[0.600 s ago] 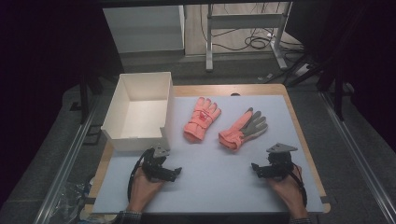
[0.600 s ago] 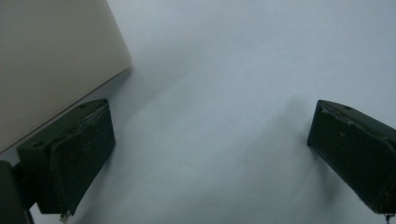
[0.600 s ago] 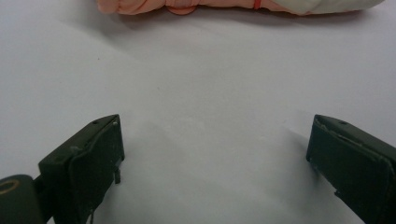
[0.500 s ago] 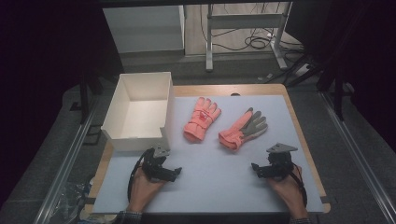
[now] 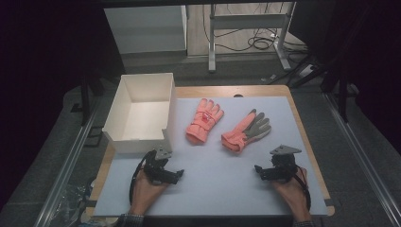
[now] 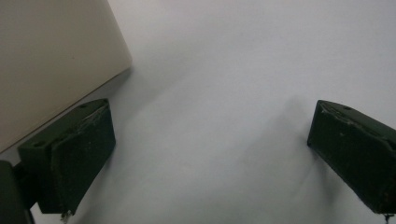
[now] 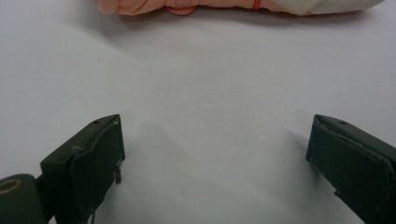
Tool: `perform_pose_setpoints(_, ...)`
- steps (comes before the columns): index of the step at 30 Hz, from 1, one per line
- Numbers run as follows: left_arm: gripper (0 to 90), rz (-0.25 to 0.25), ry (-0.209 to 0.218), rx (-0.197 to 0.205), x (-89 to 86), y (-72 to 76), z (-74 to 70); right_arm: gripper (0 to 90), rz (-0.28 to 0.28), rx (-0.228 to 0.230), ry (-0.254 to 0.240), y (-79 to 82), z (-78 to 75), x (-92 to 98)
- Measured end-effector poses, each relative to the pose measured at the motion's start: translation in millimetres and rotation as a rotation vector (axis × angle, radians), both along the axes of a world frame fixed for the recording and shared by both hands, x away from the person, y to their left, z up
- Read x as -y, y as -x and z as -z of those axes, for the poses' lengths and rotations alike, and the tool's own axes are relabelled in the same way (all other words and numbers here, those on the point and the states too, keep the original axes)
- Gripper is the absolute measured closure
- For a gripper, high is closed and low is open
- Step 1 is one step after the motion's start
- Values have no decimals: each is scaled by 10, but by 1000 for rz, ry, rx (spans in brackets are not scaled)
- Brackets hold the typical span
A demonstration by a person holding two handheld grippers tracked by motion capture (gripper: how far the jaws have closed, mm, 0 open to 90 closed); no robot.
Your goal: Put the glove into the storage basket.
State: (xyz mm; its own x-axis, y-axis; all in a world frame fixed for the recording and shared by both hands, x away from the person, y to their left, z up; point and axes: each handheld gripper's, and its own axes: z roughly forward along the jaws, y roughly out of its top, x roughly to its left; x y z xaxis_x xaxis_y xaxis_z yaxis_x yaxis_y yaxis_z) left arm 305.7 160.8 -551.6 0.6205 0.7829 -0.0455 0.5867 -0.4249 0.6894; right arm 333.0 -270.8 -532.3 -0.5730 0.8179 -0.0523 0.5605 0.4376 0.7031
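1. White box (image 5: pixel 142 111): open-topped and empty, standing at the far left of the table mat (image 5: pixel 213 189); taken as landmark.
2. Orange glove (image 5: pixel 204 120): flat on the mat just right of the box, fingers pointing away from the person.
3. Orange-and-grey glove (image 5: pixel 246 131): further right of the box, apart from the first glove, lying at a slant.
4. Left gripper (image 5: pixel 176 174): just in front of the box's near corner, jaws spread wide, empty, low over the bare mat.
5. Right gripper (image 5: pixel 259 170): well right of the box, near the slanted glove's cuff, jaws wide apart, holding nothing.
6. Risk, as judged: the left jaw sits close to the box wall, so a forward reach could nudge the box; a shallow pinch on limp fabric could slip or drag a glove.
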Motion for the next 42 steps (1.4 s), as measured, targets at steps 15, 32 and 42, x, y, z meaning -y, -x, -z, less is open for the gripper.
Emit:
perform_pose_setpoints(15,9,-1,2,0,-1,0,0,183,17,-19,-4,11,-70,9)
perform_pose_setpoints(32,10,-1,2,0,-3,1,0,347,-16,6,-74,-373,-449,-148)
perform_pose_setpoints(42,11,-2,3,0,-3,1,0,509,20,18,-72,-736,-575,-241)
